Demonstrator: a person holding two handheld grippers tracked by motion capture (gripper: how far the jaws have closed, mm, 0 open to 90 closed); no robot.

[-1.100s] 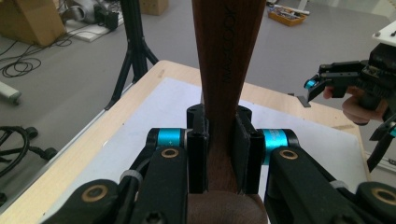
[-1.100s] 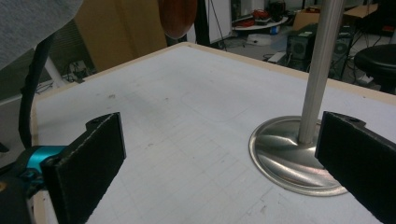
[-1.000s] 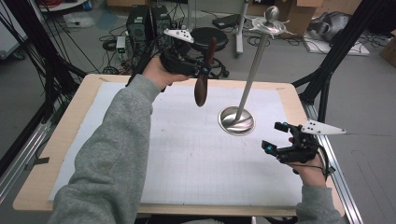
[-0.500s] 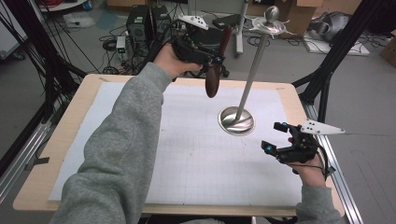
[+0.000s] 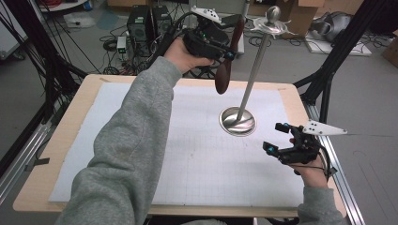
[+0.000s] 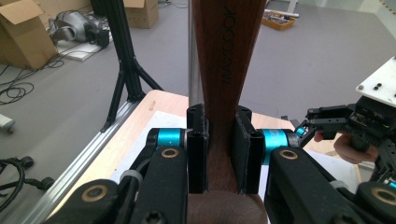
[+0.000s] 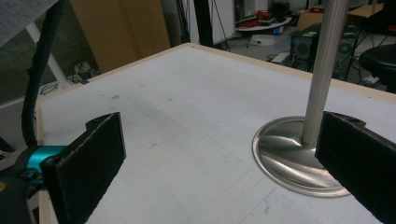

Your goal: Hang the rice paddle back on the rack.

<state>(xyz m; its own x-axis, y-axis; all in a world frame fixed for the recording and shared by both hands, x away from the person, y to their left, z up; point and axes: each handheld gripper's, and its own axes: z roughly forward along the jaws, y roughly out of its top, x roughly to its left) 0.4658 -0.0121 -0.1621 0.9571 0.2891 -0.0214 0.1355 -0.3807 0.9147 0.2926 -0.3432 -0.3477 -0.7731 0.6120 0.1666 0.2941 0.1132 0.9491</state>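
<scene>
My left gripper is raised above the table's far edge and is shut on a dark wooden utensil that hangs with its broad end down. In the left gripper view both pads clamp the utensil's handle, and my left gripper points toward the stand's pole just behind it. A metal stand rises from a round base to a knobbed top with hooks. My right gripper is held low at the table's right front, open and with nothing in it. Its view faces the stand's base.
A white gridded mat covers the wooden table. Black frame legs stand at the back right. A computer tower, cables and cardboard boxes sit on the floor beyond the table.
My left hand has lifted the wooden utensil higher and carried it right, closer to the top of the stand. The right gripper has stayed where it was.
</scene>
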